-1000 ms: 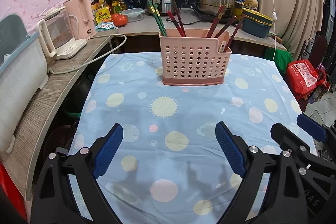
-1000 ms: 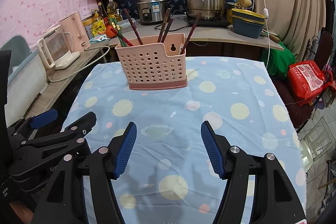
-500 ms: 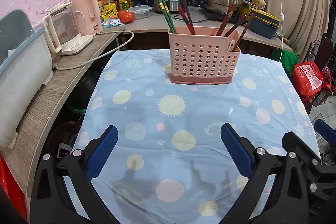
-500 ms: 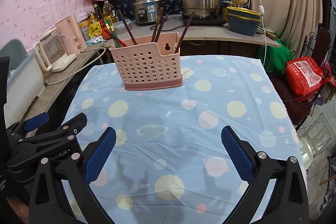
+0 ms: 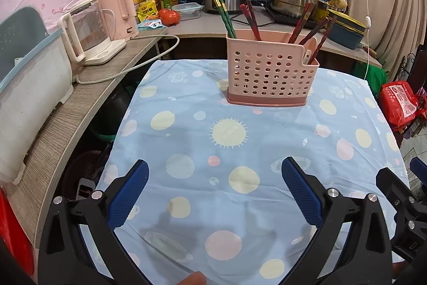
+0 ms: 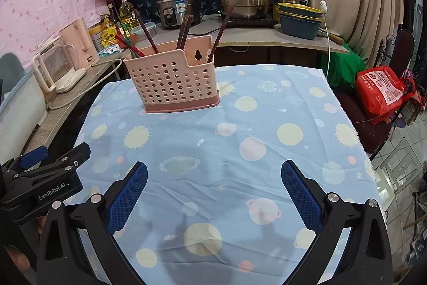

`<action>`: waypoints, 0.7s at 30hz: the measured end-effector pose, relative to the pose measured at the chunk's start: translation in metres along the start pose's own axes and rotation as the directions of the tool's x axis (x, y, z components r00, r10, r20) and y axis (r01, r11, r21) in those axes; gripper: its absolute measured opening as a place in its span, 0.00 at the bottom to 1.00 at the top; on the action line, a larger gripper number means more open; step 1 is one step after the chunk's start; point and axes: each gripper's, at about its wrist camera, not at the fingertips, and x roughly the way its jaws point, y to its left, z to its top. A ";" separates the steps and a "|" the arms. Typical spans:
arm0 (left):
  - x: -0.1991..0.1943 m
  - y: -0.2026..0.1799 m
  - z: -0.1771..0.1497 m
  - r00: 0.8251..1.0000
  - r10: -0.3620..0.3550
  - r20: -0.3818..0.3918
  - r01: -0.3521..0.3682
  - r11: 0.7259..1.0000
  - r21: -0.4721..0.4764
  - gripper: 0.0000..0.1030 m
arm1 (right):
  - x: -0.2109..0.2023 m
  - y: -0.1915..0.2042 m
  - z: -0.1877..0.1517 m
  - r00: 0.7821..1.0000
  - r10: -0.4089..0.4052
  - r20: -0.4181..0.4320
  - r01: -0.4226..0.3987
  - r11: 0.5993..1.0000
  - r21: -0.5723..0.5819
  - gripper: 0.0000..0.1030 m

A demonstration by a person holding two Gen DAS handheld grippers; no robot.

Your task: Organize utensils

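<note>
Both my left gripper [image 5: 214, 194] and right gripper [image 6: 213, 194] have just opened wide, empty. The chopsticks [image 5: 249, 18] in the basket [image 5: 269, 76] look thin, stiff, slippery; I would pinch near the tops.

Even indoor light, sharp focus, soft shadows near bottom, fisheye-bent, dark-vignetted corners.

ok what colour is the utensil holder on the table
Pale pink with a darker pink base, the utensil holder is perforated with round holes; clearest in the left wrist view.

The basket [image 5: 269, 74] hides the chopsticks' [image 5: 250, 20] lower ends.
</note>
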 end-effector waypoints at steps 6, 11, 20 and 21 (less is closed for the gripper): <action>0.000 0.000 0.001 1.000 0.006 0.000 -0.006 1.000 0.002 0.93 | 0.000 0.000 0.000 1.000 -0.002 0.001 0.002 1.000 0.004 0.94; 0.001 0.001 0.002 1.000 0.009 0.002 -0.009 1.000 0.003 0.93 | 0.002 0.000 0.002 1.000 -0.005 -0.003 0.005 1.000 0.001 0.94; 0.001 0.001 0.002 1.000 0.011 0.004 -0.011 1.000 0.003 0.93 | 0.004 -0.001 0.005 1.000 -0.009 0.001 0.009 1.000 0.002 0.94; 0.001 0.002 0.002 1.000 0.010 0.004 -0.010 1.000 0.003 0.93 | 0.004 -0.001 0.005 1.000 -0.009 0.001 0.009 1.000 0.002 0.94</action>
